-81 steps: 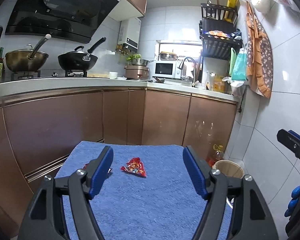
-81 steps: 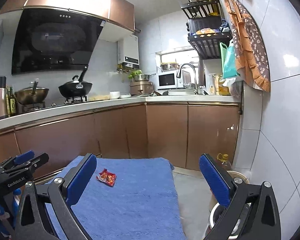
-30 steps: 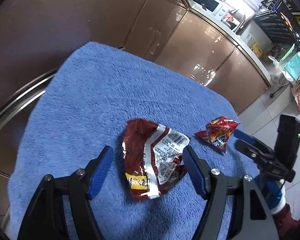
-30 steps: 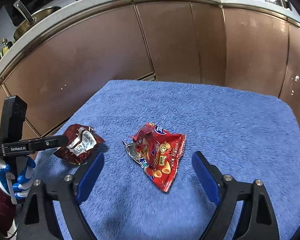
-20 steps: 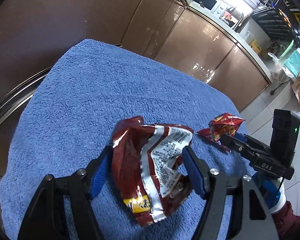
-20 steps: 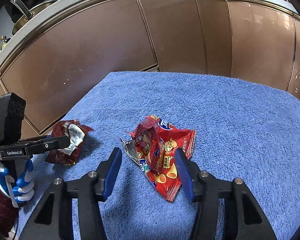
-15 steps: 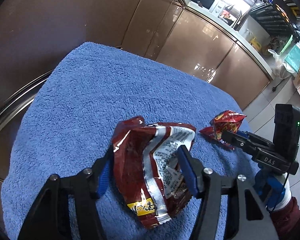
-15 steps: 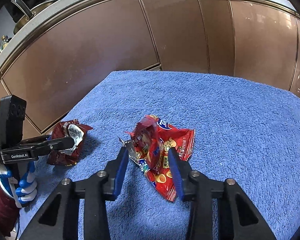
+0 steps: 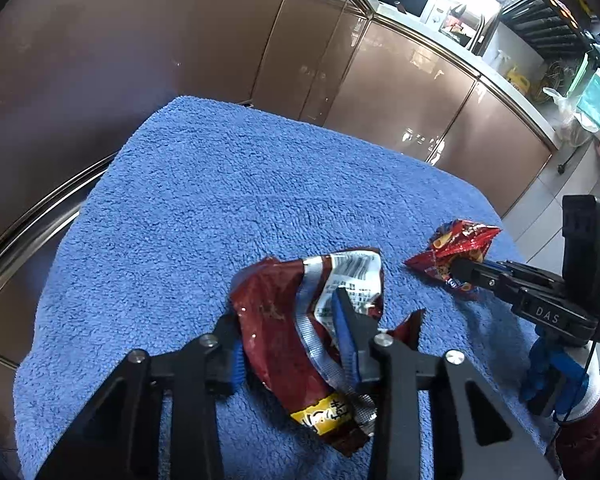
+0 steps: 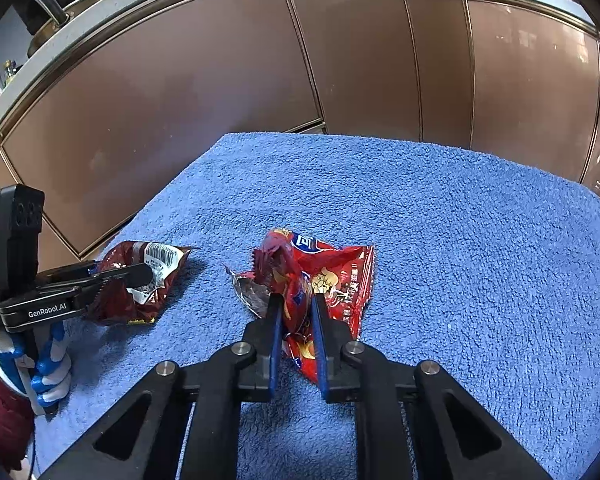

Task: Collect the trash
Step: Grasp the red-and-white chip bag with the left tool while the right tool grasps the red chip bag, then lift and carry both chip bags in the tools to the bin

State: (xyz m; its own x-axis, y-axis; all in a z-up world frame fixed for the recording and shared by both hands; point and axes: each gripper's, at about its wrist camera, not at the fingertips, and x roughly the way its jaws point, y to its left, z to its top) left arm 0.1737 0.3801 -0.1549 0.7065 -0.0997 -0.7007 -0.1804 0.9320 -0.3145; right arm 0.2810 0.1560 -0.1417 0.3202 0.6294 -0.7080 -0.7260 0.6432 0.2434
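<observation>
Both grippers have come down from a level look across the kitchen to the blue towel (image 10: 440, 208), and their jaws have just been closing on the two wrappers that lie on it. The left gripper (image 9: 290, 330) now has its jaws pressed on the dark red wrapper (image 9: 284, 320): one blue pad sits against its left side and the other pad pushes into the white printed part with the barcode, so the foil stands up crumpled between them. This wrapper is near the left edge of the towel, as the right wrist view shows (image 10: 140, 280). The right gripper (image 10: 294, 322) has its jaws almost together and clamped on the bright red wrapper (image 10: 324, 280), which is squeezed into a fold between the two blue pads; its free part spreads on the towel toward the middle, with a bit of silver inside showing at its left. In the left wrist view this wrapper (image 9: 456, 244) lies close to the right edge of the towel. Each gripper is held by a hand in a blue and white glove (image 10: 40, 376). Brown cabinet doors (image 10: 220, 80) stand behind the far edge of the towel.
</observation>
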